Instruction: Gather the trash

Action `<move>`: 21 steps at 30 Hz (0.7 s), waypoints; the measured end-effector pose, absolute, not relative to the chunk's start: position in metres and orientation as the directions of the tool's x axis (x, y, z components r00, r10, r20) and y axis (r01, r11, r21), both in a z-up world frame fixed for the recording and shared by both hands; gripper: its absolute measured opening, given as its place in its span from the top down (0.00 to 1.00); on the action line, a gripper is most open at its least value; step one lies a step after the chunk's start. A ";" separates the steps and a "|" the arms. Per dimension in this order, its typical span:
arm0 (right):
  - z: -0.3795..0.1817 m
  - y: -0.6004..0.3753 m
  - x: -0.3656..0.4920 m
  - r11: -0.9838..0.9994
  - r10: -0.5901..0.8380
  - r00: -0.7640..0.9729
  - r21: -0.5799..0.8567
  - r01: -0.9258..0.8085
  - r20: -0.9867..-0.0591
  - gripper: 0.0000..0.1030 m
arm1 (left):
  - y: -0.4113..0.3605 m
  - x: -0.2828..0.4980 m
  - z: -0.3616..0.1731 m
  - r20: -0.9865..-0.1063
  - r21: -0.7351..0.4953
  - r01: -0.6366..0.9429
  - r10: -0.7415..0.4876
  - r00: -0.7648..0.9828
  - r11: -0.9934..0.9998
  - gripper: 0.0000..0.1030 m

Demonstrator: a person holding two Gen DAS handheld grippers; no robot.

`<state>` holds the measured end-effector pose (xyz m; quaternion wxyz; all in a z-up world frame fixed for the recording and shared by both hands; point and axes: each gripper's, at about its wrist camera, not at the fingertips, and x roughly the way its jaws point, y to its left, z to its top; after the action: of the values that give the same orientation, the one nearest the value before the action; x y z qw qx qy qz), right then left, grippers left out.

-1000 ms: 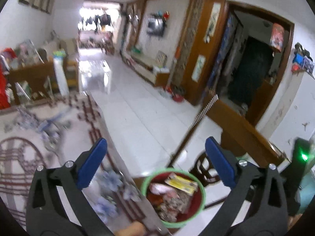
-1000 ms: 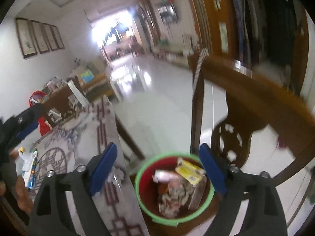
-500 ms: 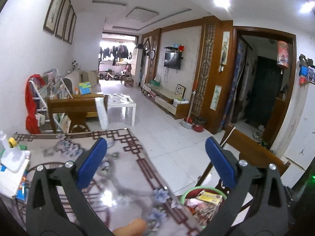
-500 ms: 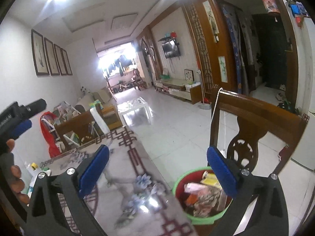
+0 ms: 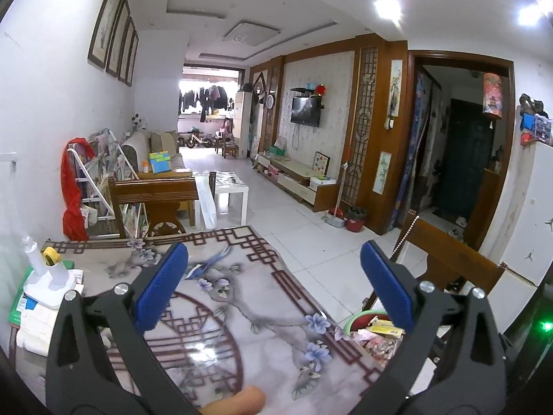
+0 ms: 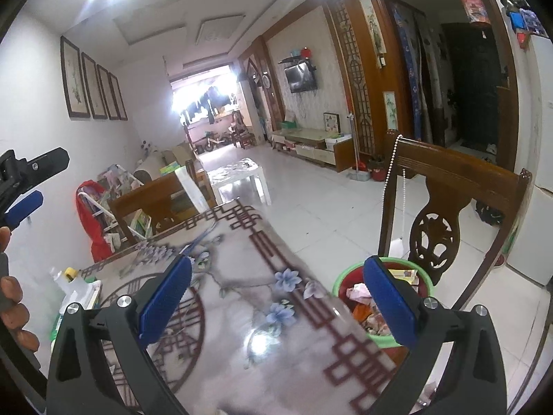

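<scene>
Nearest the cameras, both grippers are empty. The left gripper (image 5: 273,287) has its blue pads spread wide with only the patterned tabletop (image 5: 221,314) showing between them, as a second ago. The right gripper (image 6: 276,297) is likewise spread as wide as it goes; its jaws have just been opening, and nothing lies between them. A second ago both cameras looked steeply down into the trash bin from just above it; now both views have pulled back and tilted up, so the table fills the foreground and the long room shows beyond. The trash bin (image 6: 349,276), red inside with a green rim and filled with crumpled wrappers and paper, stands off the table's right edge, partly hidden behind each gripper's right finger, where earlier it lay centred between the fingers. At the table's left edge a white bottle (image 5: 43,276) on a stack of papers has come into view. Just behind the bin stands a carved wooden chair (image 6: 446,186), and farther off a white coffee table (image 5: 230,186) on the tiled floor.
</scene>
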<state>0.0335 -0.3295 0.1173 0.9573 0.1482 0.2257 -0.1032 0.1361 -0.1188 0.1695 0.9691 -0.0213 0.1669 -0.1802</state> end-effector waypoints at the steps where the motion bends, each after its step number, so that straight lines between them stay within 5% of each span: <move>1: 0.119 -0.324 0.033 0.936 -0.129 0.880 0.236 0.260 -0.458 0.06 | -0.115 0.135 0.170 -0.311 -0.102 0.338 -0.352 0.883 0.936 0.05; 21: 0.121 -0.308 0.028 0.944 -0.147 0.870 0.196 0.266 -0.471 0.06 | -0.097 0.135 0.166 -0.330 -0.110 0.330 -0.348 0.877 0.938 0.05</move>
<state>0.0280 -0.3079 0.1207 0.9583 0.1285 0.2314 -0.1080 0.1351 -0.0966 0.1660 0.9686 -0.0250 0.1750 -0.1750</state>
